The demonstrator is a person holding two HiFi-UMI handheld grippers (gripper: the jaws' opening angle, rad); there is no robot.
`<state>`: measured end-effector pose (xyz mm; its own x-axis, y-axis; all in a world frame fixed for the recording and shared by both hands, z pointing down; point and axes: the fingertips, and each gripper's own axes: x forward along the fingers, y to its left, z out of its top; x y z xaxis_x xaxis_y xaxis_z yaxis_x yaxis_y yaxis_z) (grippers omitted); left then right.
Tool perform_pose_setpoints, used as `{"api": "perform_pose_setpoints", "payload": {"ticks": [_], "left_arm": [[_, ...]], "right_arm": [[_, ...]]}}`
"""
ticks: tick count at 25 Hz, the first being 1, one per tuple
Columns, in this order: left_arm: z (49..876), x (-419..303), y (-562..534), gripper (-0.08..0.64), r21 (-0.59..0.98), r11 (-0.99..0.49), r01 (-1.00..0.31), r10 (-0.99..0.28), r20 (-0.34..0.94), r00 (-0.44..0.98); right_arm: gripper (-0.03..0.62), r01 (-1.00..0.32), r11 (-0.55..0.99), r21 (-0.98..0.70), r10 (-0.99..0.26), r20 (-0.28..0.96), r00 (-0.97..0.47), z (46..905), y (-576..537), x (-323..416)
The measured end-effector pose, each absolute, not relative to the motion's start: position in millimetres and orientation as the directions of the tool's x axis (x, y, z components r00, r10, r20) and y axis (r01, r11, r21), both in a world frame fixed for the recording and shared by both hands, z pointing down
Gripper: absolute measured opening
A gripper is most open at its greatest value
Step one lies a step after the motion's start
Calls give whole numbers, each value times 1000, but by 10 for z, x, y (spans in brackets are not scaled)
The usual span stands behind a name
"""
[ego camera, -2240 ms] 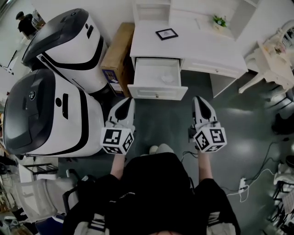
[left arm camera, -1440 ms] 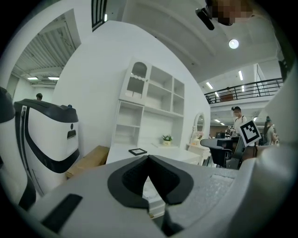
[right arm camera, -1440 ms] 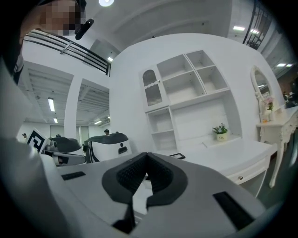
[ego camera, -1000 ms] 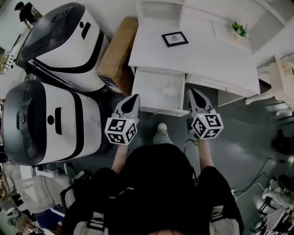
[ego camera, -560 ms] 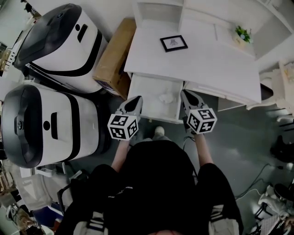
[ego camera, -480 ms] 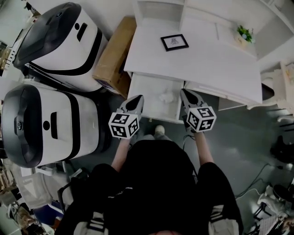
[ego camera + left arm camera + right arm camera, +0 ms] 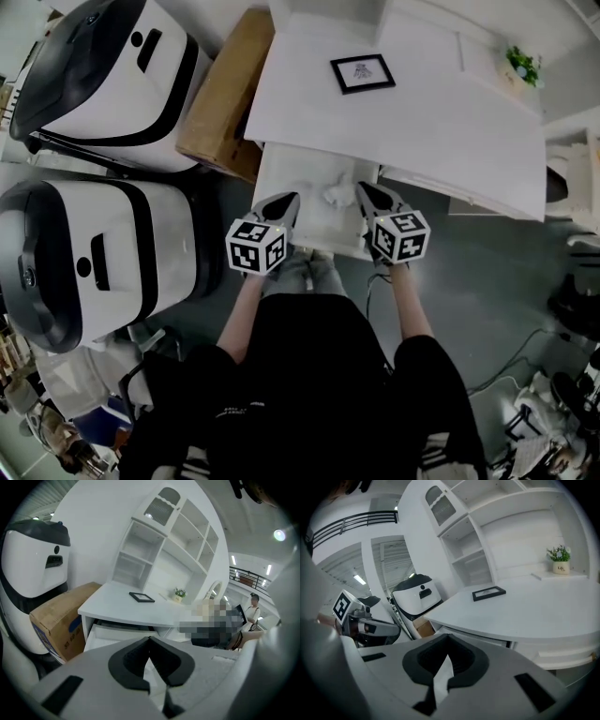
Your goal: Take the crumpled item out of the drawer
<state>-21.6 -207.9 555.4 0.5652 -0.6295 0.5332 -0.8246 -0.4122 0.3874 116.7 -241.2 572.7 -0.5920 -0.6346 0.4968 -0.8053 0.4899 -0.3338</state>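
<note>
In the head view a crumpled white item [image 7: 335,194] lies in the open white drawer [image 7: 281,178] under the desk. My left gripper [image 7: 289,199] reaches over the drawer's front part, a little left of the item, jaws shut and empty. To the item's right, my right gripper [image 7: 361,188] is close beside it, also shut with nothing held. The left gripper view shows its tips [image 7: 150,639] meeting, with the drawer [image 7: 101,632] beyond. The right gripper view shows its tips [image 7: 449,638] together below the desk top [image 7: 525,611]. The item is hidden in both gripper views.
The white desk [image 7: 422,122] carries a black picture frame [image 7: 362,72] and a small potted plant [image 7: 522,66]. A cardboard box [image 7: 225,94] stands left of the desk, beside two large white-and-black machines [image 7: 94,75] [image 7: 84,253]. Cables [image 7: 525,375] lie on the dark floor at right.
The person has stepped up to the desk. Both grippers have moved forward from short of the drawer to over it, on either side of the crumpled item. Both stay shut.
</note>
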Motion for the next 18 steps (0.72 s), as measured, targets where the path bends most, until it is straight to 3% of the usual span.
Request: {"api": "perform_pose_setpoints", "payload": {"ticks": [16,18], "left_arm": [[6275,-124,-2384,-2,471,-387,-792,-506,610,610],[6309,-122,-2415,-2,475,-385,-791,-505,609,612]], "right_arm": [[-5,-833,437,-338,-411,749,-520,7194,-2619,886],[48,-832,435,-345,-383,765,-517,7322,-2619,843]]}}
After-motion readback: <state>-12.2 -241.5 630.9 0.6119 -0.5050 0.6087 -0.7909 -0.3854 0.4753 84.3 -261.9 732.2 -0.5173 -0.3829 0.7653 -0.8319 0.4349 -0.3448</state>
